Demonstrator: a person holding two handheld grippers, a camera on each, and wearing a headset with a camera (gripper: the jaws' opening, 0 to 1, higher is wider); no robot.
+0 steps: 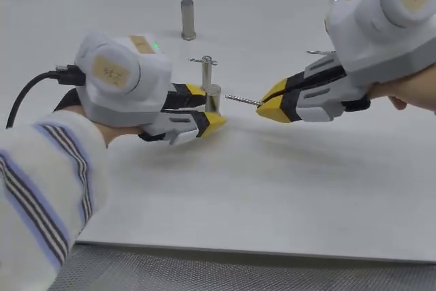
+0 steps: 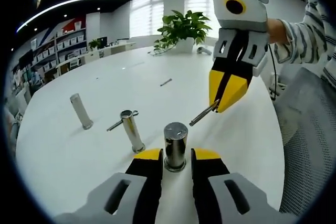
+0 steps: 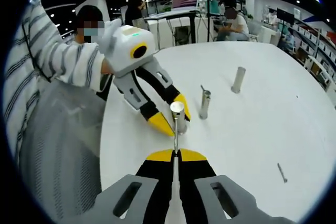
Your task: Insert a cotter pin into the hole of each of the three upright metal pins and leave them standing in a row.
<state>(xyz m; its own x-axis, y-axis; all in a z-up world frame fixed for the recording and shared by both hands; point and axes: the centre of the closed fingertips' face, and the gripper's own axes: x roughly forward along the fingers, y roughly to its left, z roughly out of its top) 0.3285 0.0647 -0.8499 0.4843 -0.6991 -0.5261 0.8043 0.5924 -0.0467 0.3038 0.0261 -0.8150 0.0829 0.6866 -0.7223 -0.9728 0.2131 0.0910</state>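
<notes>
Three upright metal pins stand in a row on the white table. My left gripper [image 1: 210, 105] [image 2: 177, 156] is shut on the nearest pin [image 1: 213, 95] [image 2: 175, 142], one jaw on each side near its base. My right gripper [image 1: 267, 108] [image 3: 176, 155] is shut on a cotter pin [image 1: 242, 100] [image 3: 176, 141]. The cotter pin's free tip points at this pin's side and stops just short of it. The middle pin [image 1: 206, 71] [image 2: 131, 129] has a cotter pin through its top. The far pin [image 1: 187, 18] [image 2: 81, 110] stands bare.
A loose cotter pin [image 1: 319, 52] [image 2: 166, 82] [image 3: 282, 172] lies on the table behind the right gripper. The table's front edge [image 1: 238, 253] runs near the bottom of the head view. A potted plant [image 2: 181, 27] stands at the far end.
</notes>
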